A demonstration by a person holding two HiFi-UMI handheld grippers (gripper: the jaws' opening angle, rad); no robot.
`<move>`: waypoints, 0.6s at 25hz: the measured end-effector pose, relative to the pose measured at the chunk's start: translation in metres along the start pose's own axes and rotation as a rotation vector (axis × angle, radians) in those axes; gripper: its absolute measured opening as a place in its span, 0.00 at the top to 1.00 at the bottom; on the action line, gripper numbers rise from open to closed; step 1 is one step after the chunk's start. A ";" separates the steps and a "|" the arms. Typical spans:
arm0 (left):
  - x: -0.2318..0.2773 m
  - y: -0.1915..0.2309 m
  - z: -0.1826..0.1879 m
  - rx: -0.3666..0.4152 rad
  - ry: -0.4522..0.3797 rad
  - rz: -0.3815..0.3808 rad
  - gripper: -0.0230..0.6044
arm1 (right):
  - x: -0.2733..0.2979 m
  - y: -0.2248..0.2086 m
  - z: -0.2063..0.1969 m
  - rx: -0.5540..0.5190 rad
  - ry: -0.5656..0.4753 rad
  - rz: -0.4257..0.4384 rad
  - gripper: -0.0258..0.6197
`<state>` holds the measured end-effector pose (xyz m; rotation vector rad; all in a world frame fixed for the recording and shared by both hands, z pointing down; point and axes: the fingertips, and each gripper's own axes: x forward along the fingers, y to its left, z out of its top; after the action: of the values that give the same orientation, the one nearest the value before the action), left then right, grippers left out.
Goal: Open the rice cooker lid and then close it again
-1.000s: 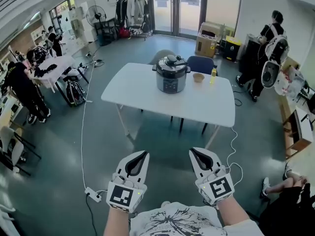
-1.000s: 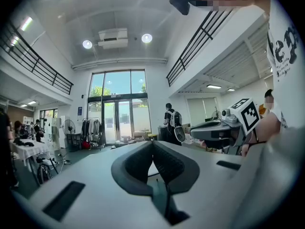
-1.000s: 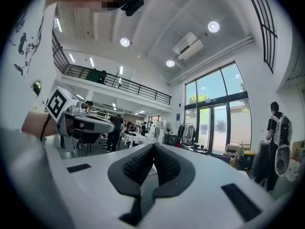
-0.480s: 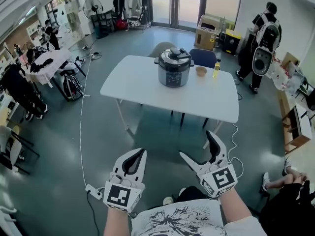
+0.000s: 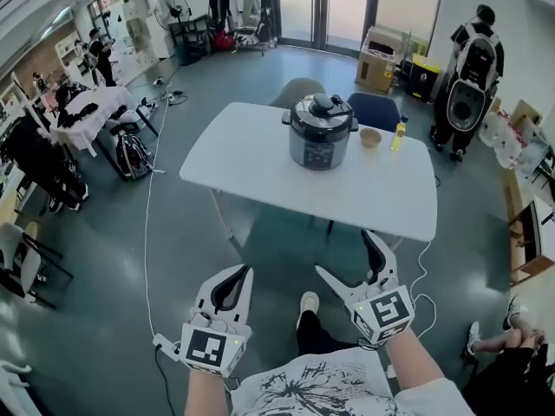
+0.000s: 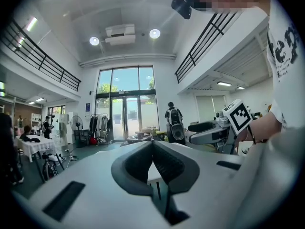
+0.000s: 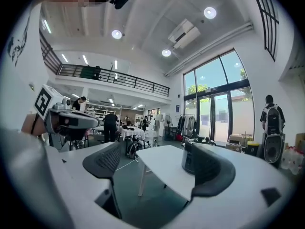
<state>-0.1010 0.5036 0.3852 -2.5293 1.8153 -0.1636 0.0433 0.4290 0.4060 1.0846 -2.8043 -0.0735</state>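
The rice cooker (image 5: pixel 322 133), lid (image 5: pixel 323 107) closed, stands on the tabletop (image 5: pixel 251 159) well ahead of both jaws. The left gripper (image 5: pixel 241 272) has its jaws together. The right gripper (image 5: pixel 344 254) has just been opening its jaws, which are empty, seemingly readying for the lid.

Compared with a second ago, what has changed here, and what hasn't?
The jaws of the right gripper have just opened wide, with nothing between them. The person has walked towards the table, so the rice cooker looks nearer. The left gripper stays shut and empty; the lid is still on, untouched.
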 end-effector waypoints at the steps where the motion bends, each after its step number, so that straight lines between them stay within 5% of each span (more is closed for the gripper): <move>1: 0.018 0.009 0.003 0.005 0.005 0.004 0.94 | 0.016 -0.015 0.002 0.002 0.001 -0.002 0.23; 8: 0.179 0.072 0.023 0.031 0.025 -0.002 0.94 | 0.146 -0.135 0.014 0.034 0.023 0.018 0.19; 15: 0.328 0.123 0.048 0.006 -0.057 0.000 0.94 | 0.254 -0.242 0.019 0.018 0.026 0.025 0.13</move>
<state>-0.1085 0.1521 0.3509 -2.5030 1.7910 -0.0954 0.0156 0.0791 0.3915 1.0460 -2.8001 -0.0316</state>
